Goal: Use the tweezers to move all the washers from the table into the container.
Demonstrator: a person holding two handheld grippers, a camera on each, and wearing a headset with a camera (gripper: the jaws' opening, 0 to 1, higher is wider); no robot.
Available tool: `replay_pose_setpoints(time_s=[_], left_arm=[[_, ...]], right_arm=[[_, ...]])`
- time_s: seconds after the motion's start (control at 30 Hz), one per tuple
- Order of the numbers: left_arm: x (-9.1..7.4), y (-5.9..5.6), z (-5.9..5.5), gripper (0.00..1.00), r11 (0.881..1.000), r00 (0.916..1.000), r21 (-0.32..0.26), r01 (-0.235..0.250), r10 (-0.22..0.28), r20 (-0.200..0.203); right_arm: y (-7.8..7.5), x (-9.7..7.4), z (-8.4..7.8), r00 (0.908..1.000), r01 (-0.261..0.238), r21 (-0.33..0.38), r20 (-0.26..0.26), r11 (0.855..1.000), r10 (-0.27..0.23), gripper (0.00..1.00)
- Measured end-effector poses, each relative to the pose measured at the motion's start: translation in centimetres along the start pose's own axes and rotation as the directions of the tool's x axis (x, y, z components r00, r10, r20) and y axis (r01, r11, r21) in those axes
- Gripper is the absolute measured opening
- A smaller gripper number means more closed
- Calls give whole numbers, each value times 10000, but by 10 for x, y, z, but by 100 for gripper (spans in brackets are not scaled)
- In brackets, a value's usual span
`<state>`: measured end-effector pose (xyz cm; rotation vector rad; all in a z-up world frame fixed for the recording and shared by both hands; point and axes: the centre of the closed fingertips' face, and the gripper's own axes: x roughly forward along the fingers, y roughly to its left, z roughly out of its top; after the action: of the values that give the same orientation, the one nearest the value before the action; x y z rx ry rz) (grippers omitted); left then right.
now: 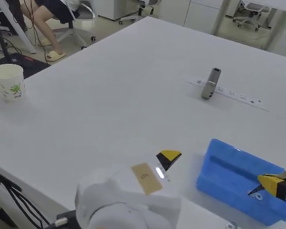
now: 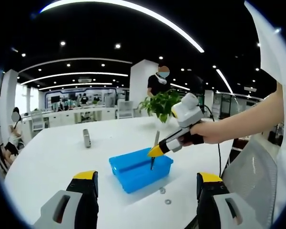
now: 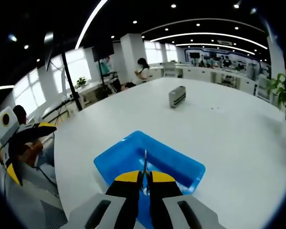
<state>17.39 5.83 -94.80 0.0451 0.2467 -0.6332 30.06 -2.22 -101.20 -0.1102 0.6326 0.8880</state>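
The blue container stands at the table's near right. My right gripper is shut on the tweezers, whose tips point down into the container. In the left gripper view a hand holds the right gripper over the container. A small ring lies by the tweezers' tip; I cannot tell whether it is gripped. Two washers lie on the table in front of the container, and one washer shows at its near corner. My left gripper is open and holds nothing, left of the container.
A paper cup stands at the table's left edge. A grey device rests on a flush power strip at the back. Cables hang off the near left edge. A potted plant and a standing person are beyond the table.
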Motion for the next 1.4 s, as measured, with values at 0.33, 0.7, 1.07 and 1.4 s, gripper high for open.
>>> replay_pose_setpoints(time_s=[0.33, 0.7, 1.07, 1.4], left_arm=[[1, 0, -2, 86, 10000, 9999, 66, 6, -5, -112], [0, -2, 4, 87, 9999, 9997, -82, 113, -111, 219], [0, -1, 2, 85, 9999, 9998, -125, 88, -86, 153], [2, -5, -2, 84, 9997, 9996, 19, 252, -252, -127]], right_arm=[[-9, 14, -5, 9994, 4, -193, -353, 9998, -10, 3], [-13, 16, -7, 9991, 72, -389, -421, 9992, -89, 3], [-5, -2, 19, 9972, 4, 313, 742, 9995, -27, 3], [25, -30, 32, 9895, -359, 157, 1406, 9992, 334, 3]])
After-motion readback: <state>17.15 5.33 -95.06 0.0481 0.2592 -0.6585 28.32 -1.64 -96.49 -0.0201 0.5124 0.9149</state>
